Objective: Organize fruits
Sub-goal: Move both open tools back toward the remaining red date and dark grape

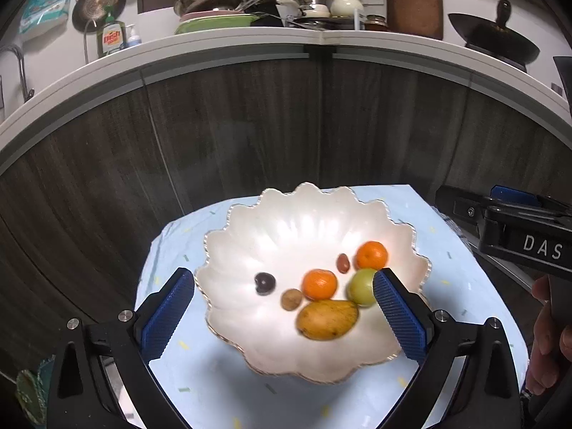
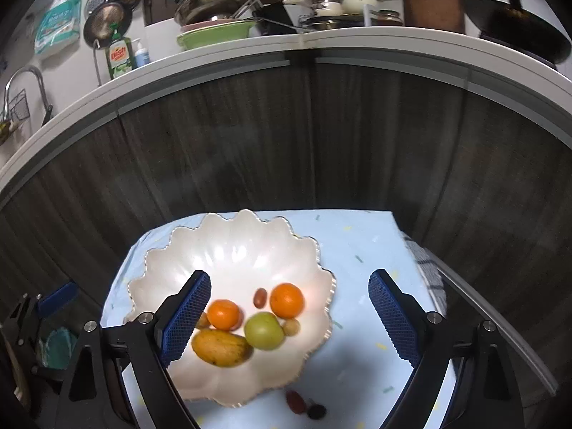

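Observation:
A white scalloped bowl [image 1: 286, 221] [image 2: 221, 250] stands on a light blue cloth. In it lie two oranges [image 1: 319, 283] [image 1: 371, 254], a green apple [image 1: 359, 286] [image 2: 264, 330], a yellow mango [image 1: 327, 319] [image 2: 221, 348], a dark plum [image 1: 265, 283], a red date [image 1: 343, 263] and a small brown fruit [image 1: 291, 299]. My left gripper [image 1: 284, 316] is open and empty above the bowl's near side. My right gripper [image 2: 289, 316] is open and empty over the bowl's right half. A red date [image 2: 295, 401] and a dark fruit [image 2: 316, 411] lie on the cloth in front of the bowl.
The cloth [image 2: 361, 250] covers a small table in front of dark wood cabinet doors [image 1: 250, 125]. A white counter [image 1: 250, 41] above carries dishes, pots and a dish-soap bottle [image 1: 112, 37]. The right gripper's body [image 1: 518, 228] shows at the right edge of the left wrist view.

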Demonstrator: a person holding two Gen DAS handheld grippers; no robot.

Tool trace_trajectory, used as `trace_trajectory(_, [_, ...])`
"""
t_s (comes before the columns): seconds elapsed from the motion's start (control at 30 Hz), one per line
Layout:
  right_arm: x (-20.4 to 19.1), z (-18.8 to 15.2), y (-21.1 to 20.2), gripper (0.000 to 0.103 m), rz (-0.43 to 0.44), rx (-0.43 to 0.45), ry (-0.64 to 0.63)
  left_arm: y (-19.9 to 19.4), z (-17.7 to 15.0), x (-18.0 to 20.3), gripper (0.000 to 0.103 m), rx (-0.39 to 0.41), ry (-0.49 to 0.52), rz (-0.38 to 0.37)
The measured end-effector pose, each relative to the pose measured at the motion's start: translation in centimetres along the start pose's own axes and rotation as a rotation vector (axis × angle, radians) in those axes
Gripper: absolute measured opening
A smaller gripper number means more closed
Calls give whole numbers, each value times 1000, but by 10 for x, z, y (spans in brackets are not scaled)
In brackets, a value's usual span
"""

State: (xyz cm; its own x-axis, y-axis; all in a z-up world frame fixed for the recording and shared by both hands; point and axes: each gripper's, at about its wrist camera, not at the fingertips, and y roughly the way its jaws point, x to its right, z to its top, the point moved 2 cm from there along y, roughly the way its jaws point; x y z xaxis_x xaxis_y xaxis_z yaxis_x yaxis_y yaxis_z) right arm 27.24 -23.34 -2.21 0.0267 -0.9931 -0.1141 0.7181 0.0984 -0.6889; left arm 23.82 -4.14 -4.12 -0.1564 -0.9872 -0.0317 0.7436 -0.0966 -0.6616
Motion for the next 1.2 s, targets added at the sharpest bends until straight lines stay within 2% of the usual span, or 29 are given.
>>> trace_trajectory(0.13, [14,-8,-12,91,-14,2,9,-9,-6,13,102,1,-8,20])
trace_trajectory(0.4, [37,-21,-33,91,-31,10,33,-21,-17,32,102,-13,-12,9])
trace_trajectory(0.87, [59,-42,-60,91,-46,16,48,-46,-36,62,102,66,22,3])
trace_trajectory(1.2, [76,-69,-66,91,-50,-13,76,-49,-52,72,102,22,-15,-25])
